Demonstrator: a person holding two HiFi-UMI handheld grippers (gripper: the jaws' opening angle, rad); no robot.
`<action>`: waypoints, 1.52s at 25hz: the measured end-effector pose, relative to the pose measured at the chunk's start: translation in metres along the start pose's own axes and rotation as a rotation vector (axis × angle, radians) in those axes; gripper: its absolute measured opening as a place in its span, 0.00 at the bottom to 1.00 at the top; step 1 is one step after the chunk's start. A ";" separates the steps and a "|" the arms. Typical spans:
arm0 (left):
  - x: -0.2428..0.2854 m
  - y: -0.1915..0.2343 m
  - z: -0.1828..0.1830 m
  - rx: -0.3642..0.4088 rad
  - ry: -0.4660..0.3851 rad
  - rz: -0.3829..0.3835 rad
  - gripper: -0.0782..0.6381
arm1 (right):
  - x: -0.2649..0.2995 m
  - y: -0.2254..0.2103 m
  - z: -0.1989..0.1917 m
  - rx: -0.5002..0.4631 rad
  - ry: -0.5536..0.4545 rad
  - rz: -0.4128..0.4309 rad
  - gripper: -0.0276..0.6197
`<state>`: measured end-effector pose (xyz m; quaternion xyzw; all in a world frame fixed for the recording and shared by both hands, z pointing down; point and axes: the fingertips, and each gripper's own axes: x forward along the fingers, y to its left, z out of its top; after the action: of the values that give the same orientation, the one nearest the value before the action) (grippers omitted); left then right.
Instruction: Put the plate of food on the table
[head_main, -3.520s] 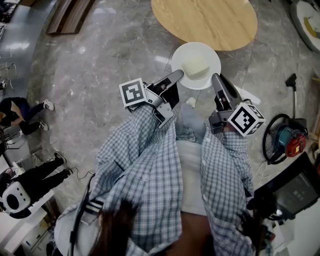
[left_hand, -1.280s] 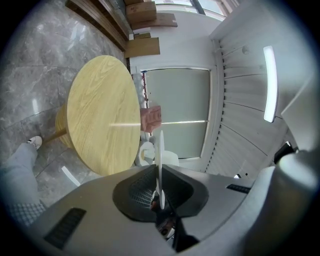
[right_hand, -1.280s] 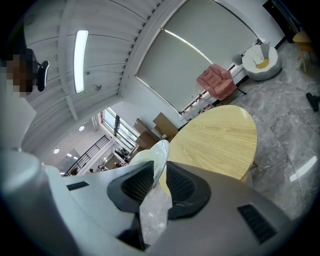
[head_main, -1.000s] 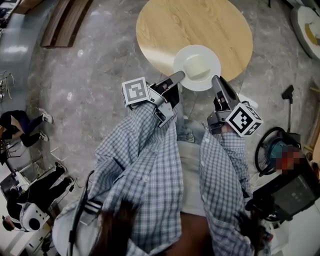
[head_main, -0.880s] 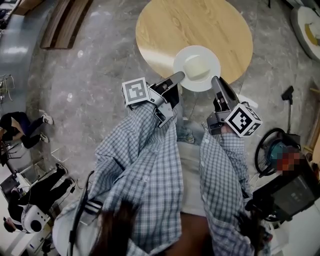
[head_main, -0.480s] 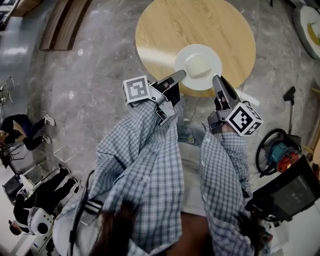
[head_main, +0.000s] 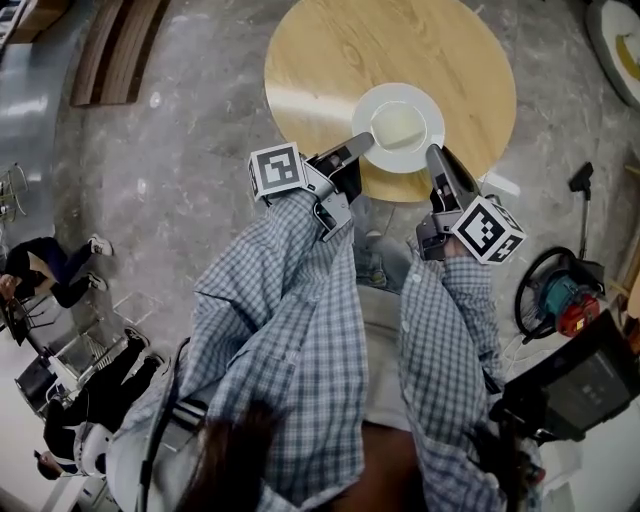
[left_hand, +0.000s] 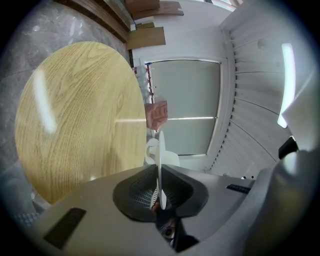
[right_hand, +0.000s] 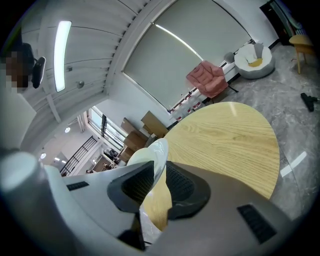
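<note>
A white plate carrying a pale block of food hangs over the near part of a round wooden table. My left gripper is shut on the plate's near-left rim. My right gripper is shut on its near-right rim. In the left gripper view the plate appears edge-on between the black pads, with the table to the left. In the right gripper view the plate sits between the pads, the table beyond.
Grey marble floor surrounds the table. A power tool with a coiled cable lies on the floor at right. People stand at the far left. A pink chair stands beyond the table.
The plate, held by both grippers, has moved forward from the table's near edge to over the tabletop.
</note>
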<state>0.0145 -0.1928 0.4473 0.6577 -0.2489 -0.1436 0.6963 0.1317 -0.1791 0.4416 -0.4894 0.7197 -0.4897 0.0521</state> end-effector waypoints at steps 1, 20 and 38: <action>0.001 0.005 0.004 0.002 0.005 0.013 0.15 | 0.005 -0.003 -0.001 0.004 0.006 -0.007 0.17; 0.020 0.068 0.031 -0.045 0.063 0.129 0.15 | 0.054 -0.050 -0.019 0.023 0.105 -0.100 0.17; 0.029 0.115 0.041 -0.082 0.090 0.212 0.15 | 0.083 -0.082 -0.038 0.028 0.201 -0.169 0.17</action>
<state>0.0023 -0.2316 0.5656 0.6044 -0.2798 -0.0494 0.7443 0.1215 -0.2205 0.5571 -0.4959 0.6706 -0.5490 -0.0550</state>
